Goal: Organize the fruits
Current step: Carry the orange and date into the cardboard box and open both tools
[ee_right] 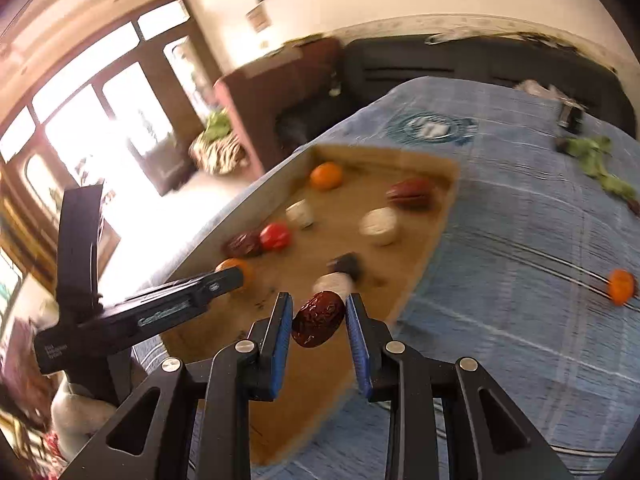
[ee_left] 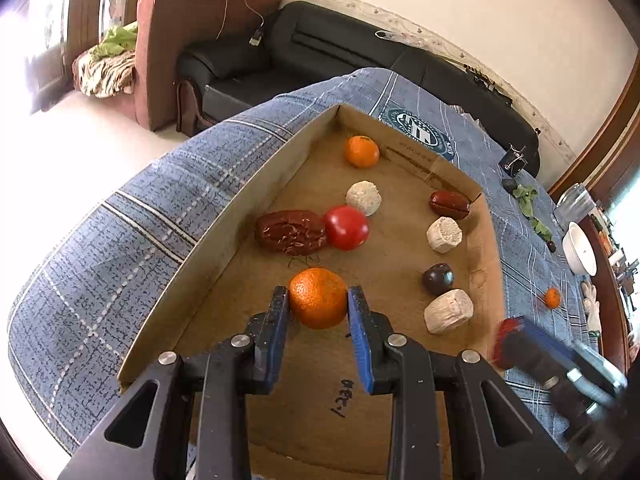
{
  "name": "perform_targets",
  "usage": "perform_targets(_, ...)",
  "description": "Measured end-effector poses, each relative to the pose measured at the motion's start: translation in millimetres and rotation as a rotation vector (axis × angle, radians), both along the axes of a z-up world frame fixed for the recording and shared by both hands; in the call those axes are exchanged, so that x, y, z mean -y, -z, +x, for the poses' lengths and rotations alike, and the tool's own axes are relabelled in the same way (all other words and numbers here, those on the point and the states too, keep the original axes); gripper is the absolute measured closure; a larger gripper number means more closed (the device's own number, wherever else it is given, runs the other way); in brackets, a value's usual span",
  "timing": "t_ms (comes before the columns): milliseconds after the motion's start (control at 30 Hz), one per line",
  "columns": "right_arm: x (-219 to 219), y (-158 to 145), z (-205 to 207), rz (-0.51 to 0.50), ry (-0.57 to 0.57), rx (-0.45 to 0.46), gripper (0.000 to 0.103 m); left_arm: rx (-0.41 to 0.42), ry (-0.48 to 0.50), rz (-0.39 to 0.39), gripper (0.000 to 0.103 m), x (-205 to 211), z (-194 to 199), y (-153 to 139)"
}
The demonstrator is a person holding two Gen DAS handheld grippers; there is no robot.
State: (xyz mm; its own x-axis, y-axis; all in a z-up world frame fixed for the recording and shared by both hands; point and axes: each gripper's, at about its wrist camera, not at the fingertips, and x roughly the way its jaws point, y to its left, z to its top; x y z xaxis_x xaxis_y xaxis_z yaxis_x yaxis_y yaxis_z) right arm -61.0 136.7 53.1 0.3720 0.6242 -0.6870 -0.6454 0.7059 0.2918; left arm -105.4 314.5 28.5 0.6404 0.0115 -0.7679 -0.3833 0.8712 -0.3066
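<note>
Progress looks decent so far: most of the fruit already sits in the cardboard box [ee_left: 224, 216] on the blue-plaid table [ee_left: 100, 260]. Inside the box you've got one orange [ee_left: 362, 152] up near its far corner, a big wrinkly red date [ee_left: 290, 232] touching a red tomato-looking fruit [ee_left: 346, 227] near the box's left wall, another red date [ee_left: 449, 204] by its right wall, a dark plum [ee_left: 437, 278] just beside that wall too, plus some pale chunks I can't identify. Your left tool [ee_left: 318, 300] is squeezed down on a second orange [ee_left: 318, 298], held over the near part of the box floor, so my guess is that one just needs letting go. Your right tool [ee_right: 319, 318] has its pads pinched on a dark red date [ee_right: 318, 319] and is hanging just at the box's near right edge, blurry, so it seems mid-carry. What's left outside: a small orange [ee_right: 621, 286] on the cloth well right of the box. Past that there's only some green leafy stuff, and I can't tell if that counts.
</note>
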Motion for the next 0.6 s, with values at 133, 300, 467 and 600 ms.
perform_targets(133,-19.1,14.8,0.2,-0.046,-0.019,-0.002,0.072,0.013,0.003,-0.024,0.074,-3.4,-1.1,0.5)
perform_targets(300,-32.9,27.3,2.2,-0.096,-0.018,0.004,0.072,0.052,0.005,-0.044,0.072,-4.4,-7.2,-7.2)
perform_targets(467,-34.9,28.8,3.5,-0.094,-0.014,0.000,0.071,0.107,-0.014,-0.036,0.058,-3.1,-20.1,-24.9)
perform_targets(600,-31.3,20.6,-1.3,-0.085,-0.012,0.018,0.067,0.156,-0.031,-0.015,0.053,1.1,-32.1,-42.8)
